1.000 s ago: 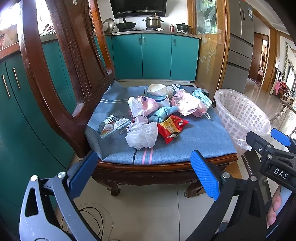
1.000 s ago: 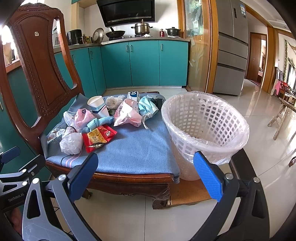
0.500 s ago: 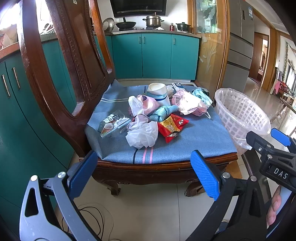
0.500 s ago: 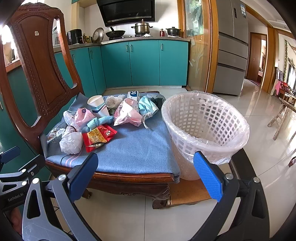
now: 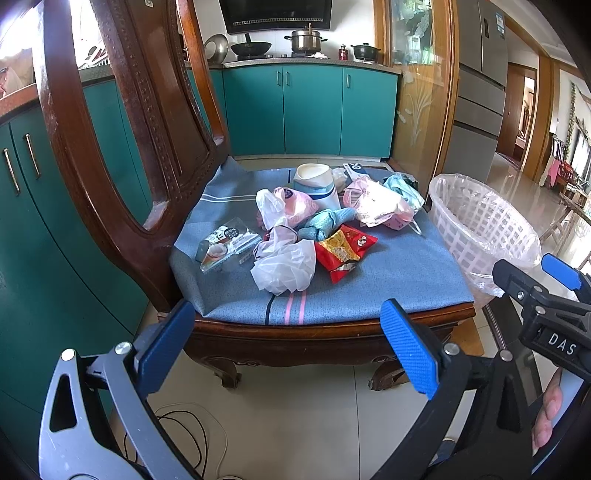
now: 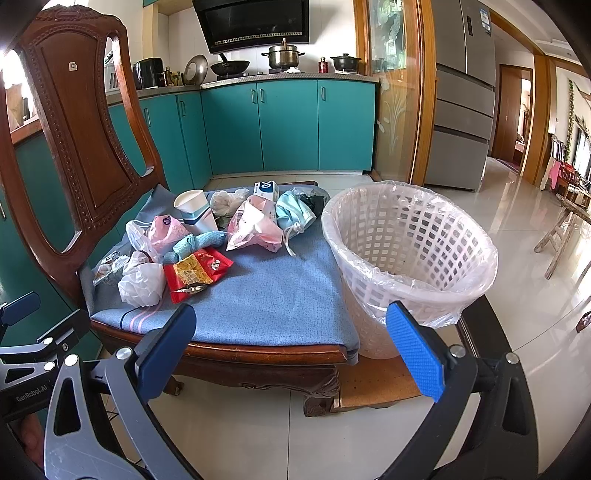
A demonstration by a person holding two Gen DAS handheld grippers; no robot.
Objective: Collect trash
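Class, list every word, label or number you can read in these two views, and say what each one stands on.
"DAS": on the right gripper body, seen from the left wrist.
"GenRobot.AI": on the left gripper body, seen from the right wrist.
Print on the red snack packet, the blue-and-white box and the fridge sticker: too small to read.

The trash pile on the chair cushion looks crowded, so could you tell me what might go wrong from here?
1. The red snack wrapper lies against the white plastic bag; closing on one may drag the other.
2. The paper cup stands upright among bags and could tip if nudged.
3. The lined basket sits beside the cushion edge, so a short drop may land on the floor.
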